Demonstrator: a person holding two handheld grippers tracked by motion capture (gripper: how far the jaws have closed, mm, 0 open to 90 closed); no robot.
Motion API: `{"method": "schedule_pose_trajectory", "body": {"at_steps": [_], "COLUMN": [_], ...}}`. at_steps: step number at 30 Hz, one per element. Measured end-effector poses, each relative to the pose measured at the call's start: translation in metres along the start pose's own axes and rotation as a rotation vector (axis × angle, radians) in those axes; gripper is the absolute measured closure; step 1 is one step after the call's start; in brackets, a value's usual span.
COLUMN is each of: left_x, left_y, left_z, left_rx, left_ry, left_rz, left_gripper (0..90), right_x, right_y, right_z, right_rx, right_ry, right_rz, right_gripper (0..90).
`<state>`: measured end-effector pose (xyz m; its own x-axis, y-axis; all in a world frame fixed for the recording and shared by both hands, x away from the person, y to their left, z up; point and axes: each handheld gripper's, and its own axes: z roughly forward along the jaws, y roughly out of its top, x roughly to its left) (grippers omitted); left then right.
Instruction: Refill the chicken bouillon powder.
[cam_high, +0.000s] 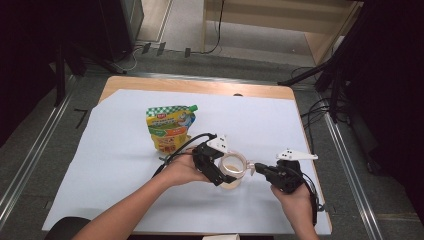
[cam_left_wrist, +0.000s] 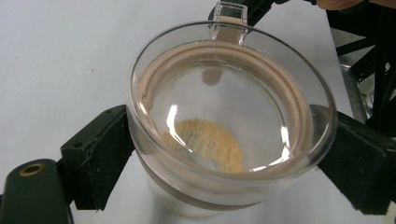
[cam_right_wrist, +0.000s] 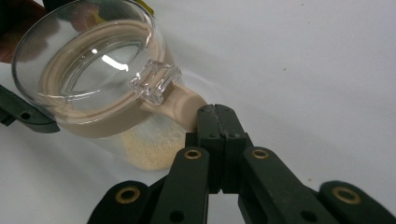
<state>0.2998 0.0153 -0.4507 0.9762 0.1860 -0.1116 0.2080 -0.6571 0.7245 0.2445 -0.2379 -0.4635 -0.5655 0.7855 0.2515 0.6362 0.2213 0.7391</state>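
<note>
Fingers of the left gripper (cam_left_wrist: 224, 154) clamp the clear jar (cam_left_wrist: 229, 121) from both sides just under its lid (cam_left_wrist: 229, 88), one black pad (cam_left_wrist: 100, 149) pressed on each flank, while the right gripper (cam_right_wrist: 215, 114) has its own tips squeezed flat together on the beige tab (cam_right_wrist: 180, 105) that sticks out below the lid's clear latch (cam_right_wrist: 155, 80). That split of work looks deliberate: the left grip steadies the body so the jar cannot turn or slide, and the right pinch has purchase on the one part that would pry the seal loose.

A beige sealing ring runs round inside the lid, and a low heap of yellowish powder (cam_left_wrist: 210, 144) lies at the jar's bottom. In the right gripper view the jar leans a little; it sits on the white sheet (cam_high: 125, 165) near the table's front edge, between the two hands (cam_high: 182, 170).

Just behind the left hand a printed yellow and green refill pouch (cam_high: 170, 127) stands upright, its green cap at the top right corner, apart from the jar. My guess is that it waits there to be poured in once the lid is off. Wooden table edge (cam_high: 200, 85) shows beyond the sheet.
</note>
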Motion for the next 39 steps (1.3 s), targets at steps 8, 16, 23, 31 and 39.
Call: {"method": "schedule_pose_trajectory", "body": {"at_steps": [8,16,23,31,39], "left_x": [-0.001,-0.003,-0.003,-0.005,-0.006], "left_y": [0.007,0.011,0.014,0.021,0.027], "left_z": [-0.004,-0.006,-0.007,-0.010,-0.014], "left_rx": [0.025,0.028,0.036,0.043,0.019], "left_ry": [0.008,0.022,0.022,0.028,0.024], "left_rz": [0.007,0.020,0.021,0.027,0.026], "left_gripper": [11.3,11.6,11.8,12.0,12.6], "right_x": [0.000,0.000,0.000,0.000,0.000], "right_y": [0.000,0.000,0.000,0.000,0.000], "right_z": [0.000,0.000,0.000,0.000,0.000], "right_rx": [0.002,0.003,0.002,0.002,0.002], "right_ry": [0.000,0.001,0.000,0.000,0.003], "right_rz": [0.003,0.006,0.005,0.004,0.000], "right_gripper": [90.0,90.0,90.0,90.0,90.0]}}
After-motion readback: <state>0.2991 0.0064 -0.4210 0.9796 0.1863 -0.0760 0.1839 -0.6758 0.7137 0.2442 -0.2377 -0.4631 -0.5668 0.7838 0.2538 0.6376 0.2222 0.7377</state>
